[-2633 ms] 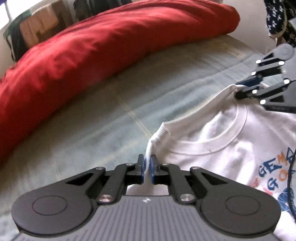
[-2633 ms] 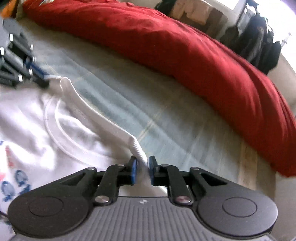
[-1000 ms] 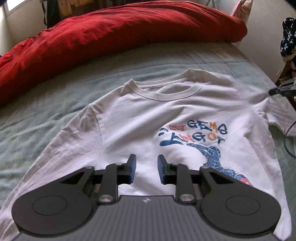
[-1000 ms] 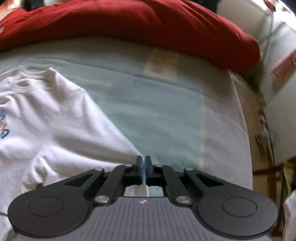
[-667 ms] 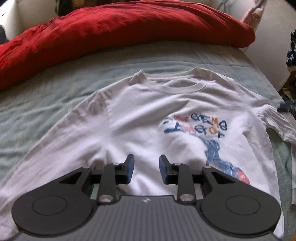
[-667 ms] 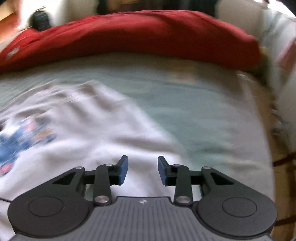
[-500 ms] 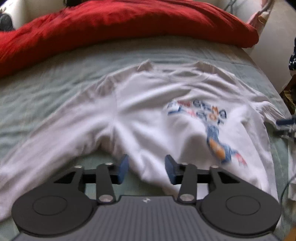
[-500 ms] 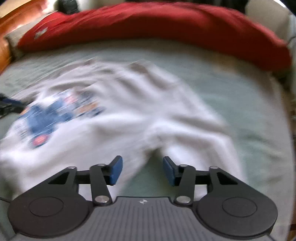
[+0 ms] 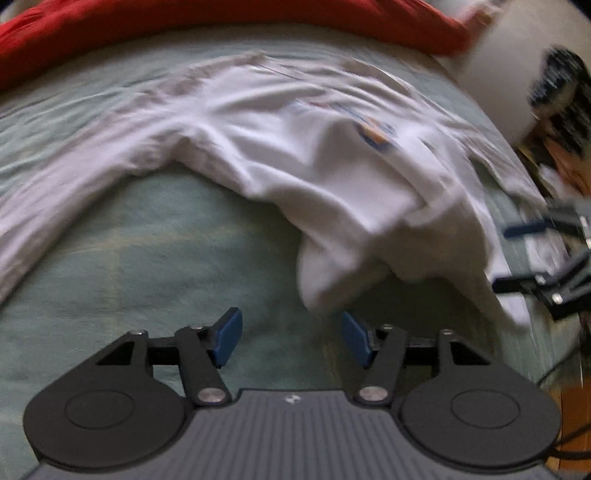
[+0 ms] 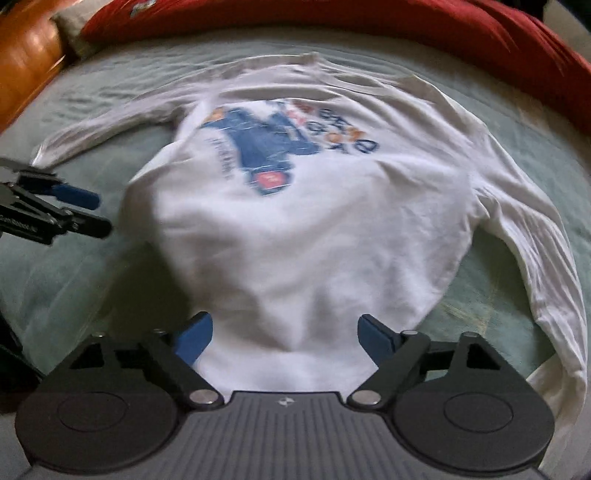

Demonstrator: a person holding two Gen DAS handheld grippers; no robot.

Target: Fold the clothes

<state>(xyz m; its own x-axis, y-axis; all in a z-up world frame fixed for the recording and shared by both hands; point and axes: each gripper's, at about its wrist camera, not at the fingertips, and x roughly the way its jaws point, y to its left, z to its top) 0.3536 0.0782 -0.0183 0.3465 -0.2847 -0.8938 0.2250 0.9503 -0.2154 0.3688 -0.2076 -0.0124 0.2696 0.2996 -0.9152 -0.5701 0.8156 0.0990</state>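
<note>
A white long-sleeved shirt (image 9: pixel 295 147) with a blue and orange print lies face up on the bed, its sleeves spread out. My left gripper (image 9: pixel 291 336) hovers over bare sheet by the rumpled hem corner (image 9: pixel 321 280); its jaws are opening with only sheet between them. My right gripper (image 10: pixel 284 339) hangs over the shirt (image 10: pixel 314 240) near its hem, jaws opening wide, cloth below them but not pinched. Each view shows the other gripper at its edge: the right gripper (image 9: pixel 535 251) and the left gripper (image 10: pixel 74 210).
A red duvet (image 10: pixel 406 22) lies bunched along the far side of the pale green bedsheet (image 9: pixel 147 258). A wooden bed frame (image 10: pixel 22 55) runs at the left. Dark patterned clutter (image 9: pixel 561 85) sits past the bed's right edge.
Both grippers have pulled back from the shoulders and sleeves to the shirt's hem end. The right one, shut on the sleeve before, let go and spread wide. The left jaws widened too.
</note>
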